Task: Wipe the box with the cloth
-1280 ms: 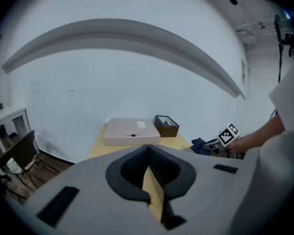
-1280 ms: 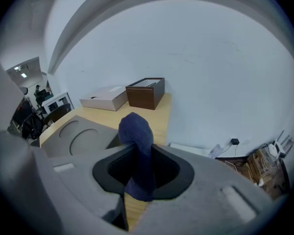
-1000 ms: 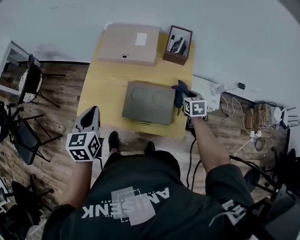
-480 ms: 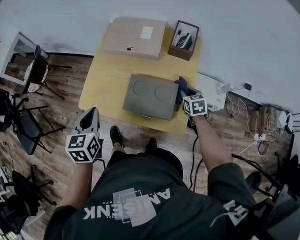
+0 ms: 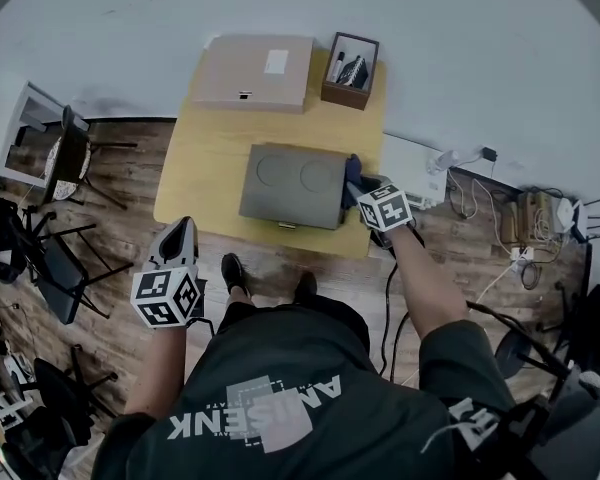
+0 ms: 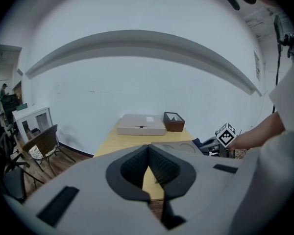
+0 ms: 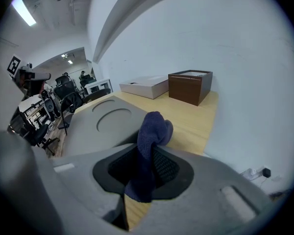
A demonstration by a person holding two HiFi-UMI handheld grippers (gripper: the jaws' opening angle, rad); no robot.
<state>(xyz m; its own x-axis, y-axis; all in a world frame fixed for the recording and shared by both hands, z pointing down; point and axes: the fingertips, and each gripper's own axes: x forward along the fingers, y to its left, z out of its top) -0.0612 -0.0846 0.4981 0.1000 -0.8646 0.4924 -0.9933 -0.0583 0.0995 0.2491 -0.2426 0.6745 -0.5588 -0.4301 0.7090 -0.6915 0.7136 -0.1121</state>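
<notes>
right gripper view: right gripper clamped on dark blue cloth, at right edge of flat grey box on yellow wooden table. has slid toward near corner since a second ago, so side wipe likely under way. left gripper closed, empty, low, well apart from table.

wall: pale | floor: wood planks | table: yellow (against the wall) | chairs: dark, at left

Cloth partly behind right gripper
</notes>
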